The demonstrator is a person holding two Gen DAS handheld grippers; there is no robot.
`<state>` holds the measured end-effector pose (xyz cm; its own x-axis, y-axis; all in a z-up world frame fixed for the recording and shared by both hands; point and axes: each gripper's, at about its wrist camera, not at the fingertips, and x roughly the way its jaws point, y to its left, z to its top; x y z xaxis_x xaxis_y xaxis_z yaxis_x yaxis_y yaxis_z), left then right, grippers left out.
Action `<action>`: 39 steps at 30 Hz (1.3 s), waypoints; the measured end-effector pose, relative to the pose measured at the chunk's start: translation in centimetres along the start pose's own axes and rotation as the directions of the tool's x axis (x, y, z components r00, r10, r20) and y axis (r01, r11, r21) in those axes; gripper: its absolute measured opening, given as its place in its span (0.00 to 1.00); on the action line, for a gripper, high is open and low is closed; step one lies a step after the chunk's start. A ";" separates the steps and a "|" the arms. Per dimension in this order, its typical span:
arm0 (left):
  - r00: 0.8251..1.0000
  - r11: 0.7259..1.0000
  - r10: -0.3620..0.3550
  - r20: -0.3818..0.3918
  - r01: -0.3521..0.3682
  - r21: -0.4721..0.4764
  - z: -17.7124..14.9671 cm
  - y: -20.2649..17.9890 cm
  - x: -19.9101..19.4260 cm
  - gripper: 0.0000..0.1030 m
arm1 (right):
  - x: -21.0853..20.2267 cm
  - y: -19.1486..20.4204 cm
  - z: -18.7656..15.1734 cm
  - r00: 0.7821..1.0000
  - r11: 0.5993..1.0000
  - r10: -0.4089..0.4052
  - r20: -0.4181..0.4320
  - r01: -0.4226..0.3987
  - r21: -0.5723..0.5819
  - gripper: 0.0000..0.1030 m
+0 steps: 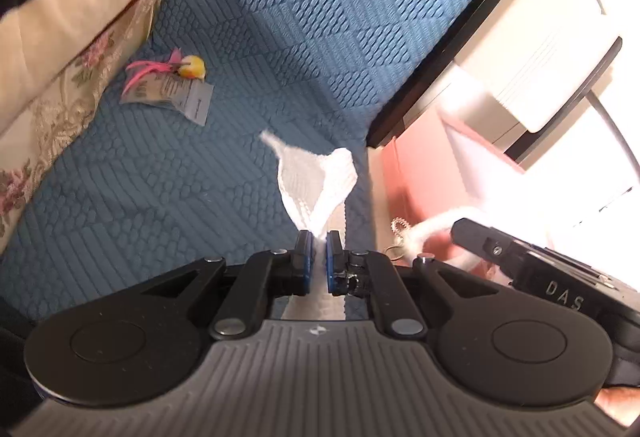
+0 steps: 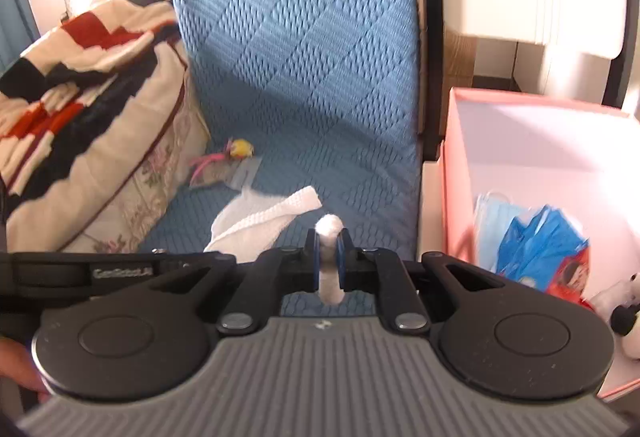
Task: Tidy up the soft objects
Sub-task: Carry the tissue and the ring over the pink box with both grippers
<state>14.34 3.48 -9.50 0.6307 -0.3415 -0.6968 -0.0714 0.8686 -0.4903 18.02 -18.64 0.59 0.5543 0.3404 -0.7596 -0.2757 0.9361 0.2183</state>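
Note:
My left gripper (image 1: 319, 243) is shut on a white waffle-weave cloth (image 1: 316, 181), which hangs in front of it above the blue quilted bed cover (image 1: 280, 17). The same cloth (image 2: 260, 221) shows at lower left in the right wrist view. My right gripper (image 2: 329, 247) is shut on a white fluffy strip (image 2: 329, 227) that sticks up between its blue pads. In the left wrist view the strip (image 1: 424, 233) runs toward the right gripper's black body (image 1: 532, 269). I cannot tell whether strip and cloth are joined.
A pink open box (image 2: 452, 177) stands right of the bed and holds a blue packet (image 2: 536, 241), a face mask and a plush toy. A small yellow-and-pink feathered toy with tags (image 1: 176, 77) lies on the cover. Pillows and a striped blanket (image 2: 80, 77) are piled on the left.

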 end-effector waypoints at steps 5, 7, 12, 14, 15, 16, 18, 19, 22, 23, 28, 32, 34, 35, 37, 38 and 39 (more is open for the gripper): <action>0.999 1.000 -0.025 0.027 0.025 -0.015 1.3 -2.2 -1.6 0.08 | -2.3 -1.0 1.9 0.999 1.000 0.002 0.045 -0.001 -0.015 0.11; 0.999 0.999 -0.037 0.034 0.038 -0.010 1.9 -3.3 -2.0 0.08 | -3.2 -1.4 2.7 0.998 1.000 -0.001 0.062 0.002 -0.018 0.11; 0.997 0.998 -0.057 0.047 0.057 0.002 3.5 -6.3 -2.6 0.08 | -5.3 -2.8 4.4 0.994 0.999 -0.011 0.106 0.014 -0.036 0.11; 0.996 0.998 -0.067 0.052 0.066 0.006 4.0 -7.4 -2.8 0.09 | -6.0 -3.1 5.1 0.992 0.999 -0.017 0.123 0.023 -0.049 0.11; 0.996 0.997 -0.072 0.055 0.072 0.008 4.2 -7.9 -2.9 0.09 | -6.4 -3.4 5.3 0.991 0.998 -0.016 0.132 0.023 -0.051 0.11; 0.995 0.997 -0.079 0.059 0.078 0.012 4.4 -8.5 -3.0 0.09 | -6.8 -3.6 5.6 0.990 0.998 -0.016 0.141 0.024 -0.051 0.11; 0.994 0.996 -0.087 0.068 0.086 0.023 4.9 -9.5 -3.3 0.09 | -7.6 -3.9 6.2 0.987 0.998 -0.021 0.160 0.030 -0.055 0.11; 0.993 0.996 -0.092 0.072 0.090 0.025 5.1 -10.1 -3.4 0.09 | -8.0 -4.0 6.5 0.985 0.998 -0.025 0.171 0.035 -0.056 0.11; 0.991 0.994 -0.106 0.080 0.104 0.032 5.6 -11.7 -3.5 0.09 | -9.1 -4.7 7.4 0.979 0.997 -0.035 0.199 0.046 -0.055 0.11; 0.991 0.994 -0.107 0.081 0.105 0.033 5.7 -12.2 -3.4 0.09 | -9.5 -5.0 7.7 0.977 0.997 -0.040 0.207 0.052 -0.055 0.11; 0.990 0.992 -0.119 0.070 0.116 0.044 5.9 -14.3 -2.8 0.09 | -10.6 -6.5 8.4 0.973 0.995 -0.076 0.218 0.087 -0.042 0.11; 0.990 0.989 -0.129 0.050 0.125 0.076 5.8 -16.1 -1.7 0.09 | -11.2 -8.1 8.5 0.971 0.993 -0.113 0.212 0.119 -0.019 0.11; 0.990 0.987 -0.137 0.038 0.133 0.086 5.7 -17.1 -1.2 0.09 | -11.3 -8.8 8.4 0.969 0.991 -0.130 0.208 0.135 -0.011 0.11; 0.990 0.986 -0.141 0.031 0.138 0.091 5.7 -17.5 -0.9 0.09 | -11.4 -9.3 8.3 0.969 0.990 -0.139 0.204 0.143 -0.003 0.11; 0.989 0.984 -0.146 0.014 0.144 0.105 5.4 -18.4 -0.1 0.09 | -11.4 -10.2 7.8 0.969 0.988 -0.155 0.192 0.155 0.013 0.11; 0.989 0.982 -0.148 0.002 0.147 0.116 5.2 -18.8 0.4 0.09 | -11.4 -10.7 7.5 0.969 0.987 -0.163 0.185 0.162 0.020 0.11; 0.989 0.982 -0.145 -0.017 0.146 0.123 5.0 -19.1 1.0 0.09 | -11.4 -11.1 7.3 0.969 0.985 -0.172 0.176 0.170 0.026 0.11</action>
<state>20.20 -11.67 1.85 0.6215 -0.4701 -0.6267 0.1171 0.8467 -0.5190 20.52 -32.23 11.27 0.7231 0.1843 -0.6657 -0.1570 0.9824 0.1014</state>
